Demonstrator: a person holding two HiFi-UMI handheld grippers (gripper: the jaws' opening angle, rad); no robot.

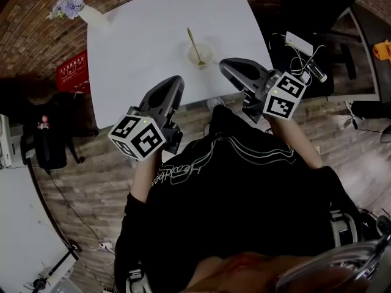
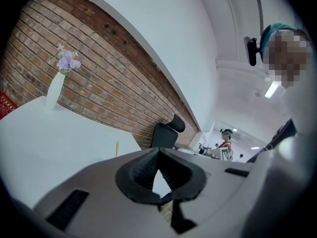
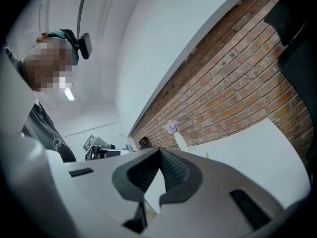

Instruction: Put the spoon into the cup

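On the white table (image 1: 140, 35) stands a small white cup (image 1: 200, 55), near the front edge. A gold spoon (image 1: 193, 43) leans in it with its handle pointing away from me. My left gripper (image 1: 176, 82) hovers at the table's front edge, left of the cup, shut and empty. On the other side of the cup, my right gripper (image 1: 226, 65) is also shut with nothing in it. In the left gripper view, the jaws of the left gripper (image 2: 157, 151) meet at the tips and the spoon handle (image 2: 117, 148) pokes up behind them. The right gripper (image 3: 159, 150) shows the same shut jaws.
A white vase with purple flowers (image 1: 78, 8) stands at the table's far left corner. A red box (image 1: 72, 71) sits on the floor at the left. At the right is a black seat with a white device and cables (image 1: 299, 44). A brick wall (image 2: 99, 78) runs behind the table.
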